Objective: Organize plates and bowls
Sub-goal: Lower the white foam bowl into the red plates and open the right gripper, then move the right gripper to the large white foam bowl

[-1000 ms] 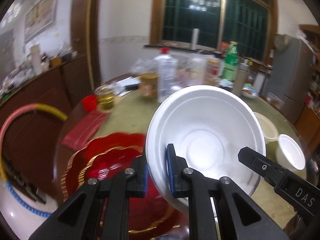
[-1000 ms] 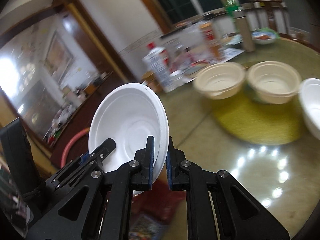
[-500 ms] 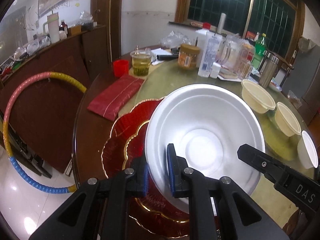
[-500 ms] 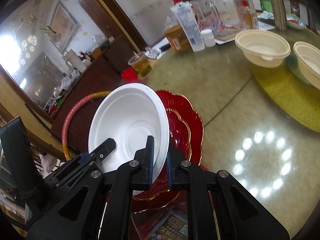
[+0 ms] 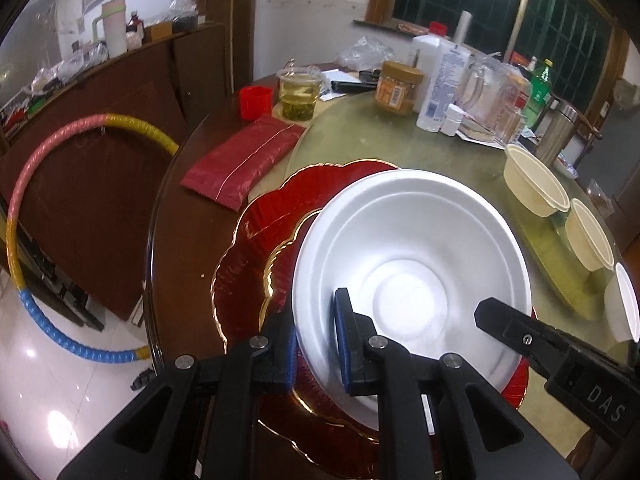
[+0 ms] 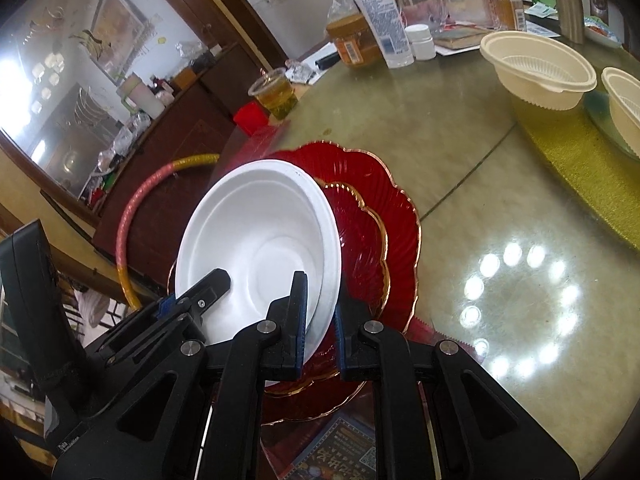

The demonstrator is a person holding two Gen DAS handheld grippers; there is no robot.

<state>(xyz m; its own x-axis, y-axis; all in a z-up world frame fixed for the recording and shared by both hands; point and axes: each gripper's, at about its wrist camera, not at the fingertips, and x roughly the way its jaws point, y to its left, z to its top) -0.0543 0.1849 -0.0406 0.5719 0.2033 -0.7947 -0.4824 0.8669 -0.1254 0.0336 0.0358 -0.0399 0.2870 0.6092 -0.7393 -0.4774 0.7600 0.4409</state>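
A white foam bowl (image 5: 408,280) (image 6: 260,248) hangs tilted just above two stacked red plates with gold scalloped rims (image 5: 280,216) (image 6: 380,216). Both grippers pinch its rim from opposite sides. My left gripper (image 5: 316,344) is shut on the near-left rim. My right gripper (image 6: 322,320) is shut on the near-right rim, and its black finger shows at the right of the left wrist view. Whether the bowl touches the top plate I cannot tell. Two cream bowls (image 5: 536,192) (image 6: 536,68) and a white one (image 5: 624,304) stand farther right on the table.
The round glass-topped table (image 6: 500,208) carries a tea cup (image 5: 300,96), a red cup (image 5: 256,100), a red packet (image 5: 244,160), jars and bottles at the back, and a gold mat (image 6: 580,168). A hula hoop (image 5: 24,208) leans by the cabinet on the left.
Both grippers have come down and tipped forward with the white bowl, which now hangs low over the red plates. Neither grip has altered.
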